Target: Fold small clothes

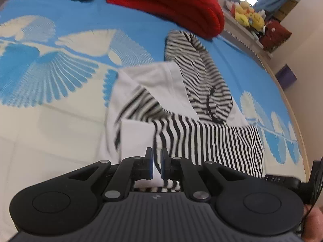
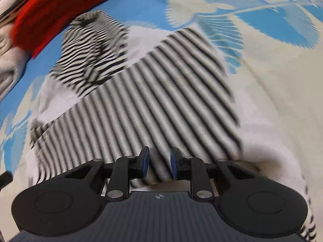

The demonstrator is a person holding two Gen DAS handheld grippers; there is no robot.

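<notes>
Striped black-and-white hooded top point(image 1: 212, 133) spread flat on the blue and cream bedspread point(image 1: 60, 76), hood point(image 1: 193, 64) up near a red cushion point(image 1: 171, 6). Left gripper point(image 1: 157, 157) pinched down to a sliver on a white fold of the top. Right gripper point(image 2: 159, 161) narrowly parted, clamping a bunched striped ridge at the near hem. Plush toys point(image 1: 248, 16) off on a shelf beyond.

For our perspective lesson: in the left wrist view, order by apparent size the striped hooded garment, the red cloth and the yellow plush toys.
1. Striped hooded garment, though it lies nearest the camera.
2. Red cloth, cut off at the top edge.
3. Yellow plush toys, farthest away, so true size is unsure.
</notes>
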